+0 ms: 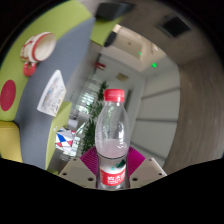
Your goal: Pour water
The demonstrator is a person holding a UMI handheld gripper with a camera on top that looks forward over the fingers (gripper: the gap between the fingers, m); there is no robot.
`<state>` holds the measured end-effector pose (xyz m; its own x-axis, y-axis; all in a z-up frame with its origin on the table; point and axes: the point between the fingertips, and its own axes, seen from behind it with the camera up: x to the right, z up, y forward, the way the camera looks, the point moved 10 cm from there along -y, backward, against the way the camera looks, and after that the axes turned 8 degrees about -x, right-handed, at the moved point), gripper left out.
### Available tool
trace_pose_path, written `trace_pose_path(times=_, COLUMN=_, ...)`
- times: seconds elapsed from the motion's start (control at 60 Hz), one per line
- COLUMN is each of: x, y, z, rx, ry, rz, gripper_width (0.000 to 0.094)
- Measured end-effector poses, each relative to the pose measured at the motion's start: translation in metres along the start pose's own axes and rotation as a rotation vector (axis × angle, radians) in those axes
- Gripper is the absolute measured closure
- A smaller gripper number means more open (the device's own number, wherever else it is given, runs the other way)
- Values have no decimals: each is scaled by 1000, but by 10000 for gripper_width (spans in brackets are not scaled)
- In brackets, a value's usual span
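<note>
Tool (113, 172) clamped on capped water bottle (113, 135), held upright between its pink pads and lifted clear, red cap (115, 97) on, so pouring looks not yet started

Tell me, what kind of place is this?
Probably an office or lab corridor, seen tilted: lime-green wall panels, a paper notice stuck up, and a ceiling light strip. The tongs grip a red-capped water bottle.
</note>
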<state>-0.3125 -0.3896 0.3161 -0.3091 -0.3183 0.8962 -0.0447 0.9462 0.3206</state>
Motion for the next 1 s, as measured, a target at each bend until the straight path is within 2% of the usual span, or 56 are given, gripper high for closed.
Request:
trace_pose_path(times=0.2, x=-64, y=1, z=96, rx=227, ry=-338, rz=17, gripper_width=611)
trace_pose_path(times=0.267, x=-76, y=-2, z=120, rx=266, ry=-411, rz=35, gripper_width=614)
trace_pose_path(times=0.45, x=-91, y=-2, z=132, rx=298, ry=-468, rz=53, gripper_width=610)
trace_pose_path(times=0.583, x=-69, y=-1, z=120, rx=266, ry=-329, rz=51, gripper_width=612)
trace_pose_path(times=0.7, x=-21, y=-1, z=104, rx=229, ry=12, rz=89, gripper_width=612)
trace_pose_path(times=0.85, x=38, y=-12, z=79, rx=101, ry=656, rz=192, gripper_width=609)
trace_pose_path(times=0.933, x=50, y=-11, z=53, rx=31, ry=1057, rz=288, gripper_width=608)
trace_pose_path(times=0.983, x=51, y=-29, z=68, rx=-5, ry=1258, rz=336, gripper_width=609)
trace_pose_path(times=1.0, x=51, y=-23, z=50, rx=-15, ry=1322, rz=365, gripper_width=609)
